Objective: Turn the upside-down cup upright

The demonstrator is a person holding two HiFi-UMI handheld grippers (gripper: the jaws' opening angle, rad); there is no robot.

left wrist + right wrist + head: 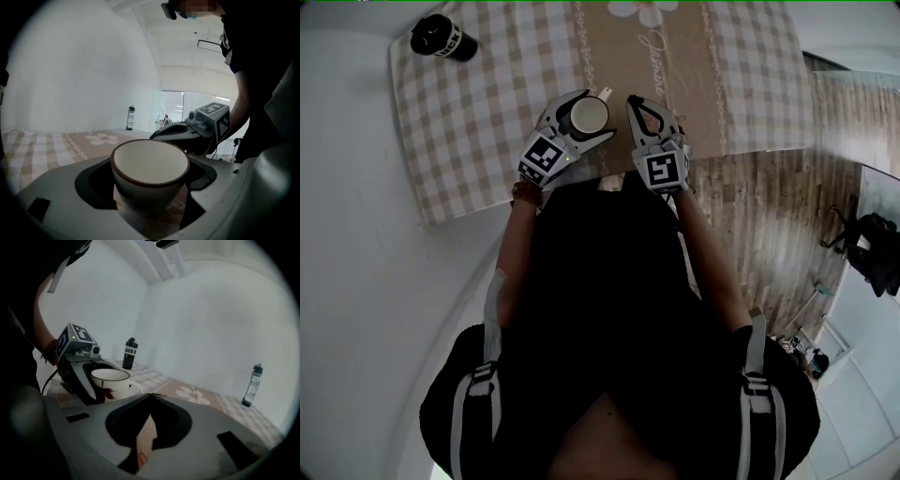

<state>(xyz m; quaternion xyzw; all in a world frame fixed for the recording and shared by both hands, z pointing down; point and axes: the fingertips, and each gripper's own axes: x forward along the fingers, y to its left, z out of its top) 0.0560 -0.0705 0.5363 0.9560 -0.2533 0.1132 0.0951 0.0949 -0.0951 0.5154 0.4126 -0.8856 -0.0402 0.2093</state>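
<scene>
White cup (pixel 150 168) with a dark rim stands mouth up, clamped between the jaws of the left gripper (pixel 595 114), at the near edge of the checked cloth (pixel 487 103). Right gripper (pixel 151 394) is just beside it, jaws together, empty. Black bottle (pixel 442 37) sits at the far corner.

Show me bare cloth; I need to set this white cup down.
Free: the checked beige tablecloth between the black bottle and the left gripper, and right of the right gripper. Crowded: the near edge, around the dark-rimmed white cup.
</scene>
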